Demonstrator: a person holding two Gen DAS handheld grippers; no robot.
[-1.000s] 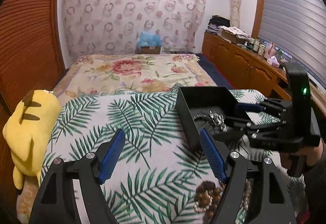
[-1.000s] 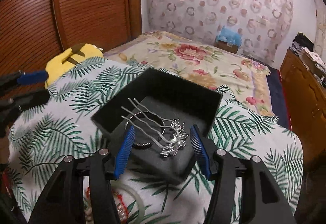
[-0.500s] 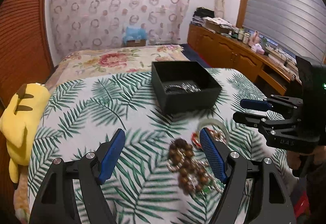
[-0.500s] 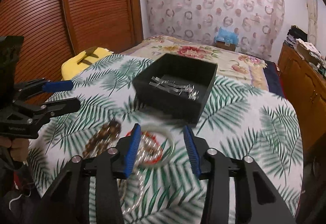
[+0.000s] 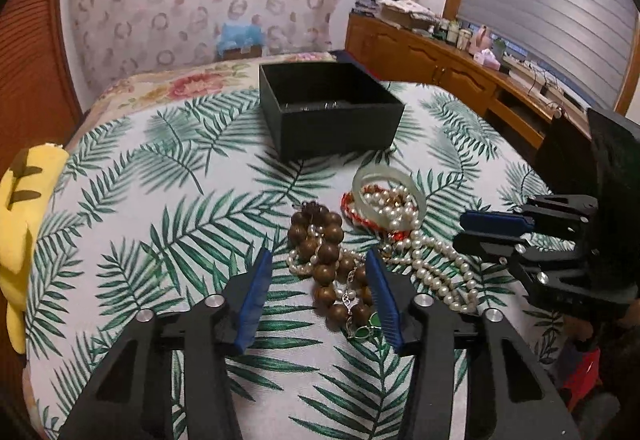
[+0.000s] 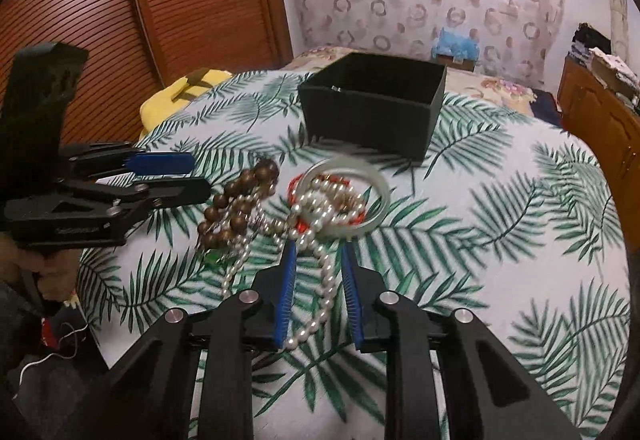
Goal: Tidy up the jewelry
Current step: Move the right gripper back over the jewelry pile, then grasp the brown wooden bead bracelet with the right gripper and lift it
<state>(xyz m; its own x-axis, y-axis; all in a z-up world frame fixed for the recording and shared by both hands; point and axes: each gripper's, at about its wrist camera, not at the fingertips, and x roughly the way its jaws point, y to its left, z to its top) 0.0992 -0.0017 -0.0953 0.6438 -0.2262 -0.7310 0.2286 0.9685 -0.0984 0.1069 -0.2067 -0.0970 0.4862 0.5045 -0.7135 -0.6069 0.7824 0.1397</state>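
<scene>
Jewelry heaped on the palm-leaf cloth (image 5: 168, 199) over the tabletop: brown wooden beads (image 5: 326, 252) between the half-parted, just-narrowing pads of the left tool (image 5: 318, 260), not yet pinched. Pearl strand (image 6: 320, 292) running between the right tool (image 6: 318, 254)'s closing pads, unclear whether clamped. Farther off, pale green bangle (image 5: 386, 195) over red beads (image 5: 349, 208), then open black box (image 5: 332, 111) with something silvery inside.

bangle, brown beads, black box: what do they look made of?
Bangle: pale green, translucent and glossy, so jade or glass; can't tell which.
Brown beads: look like wood, round with a dull satin sheen.
Black box: matte, sharp folded edges, probably paper-covered card.
</scene>
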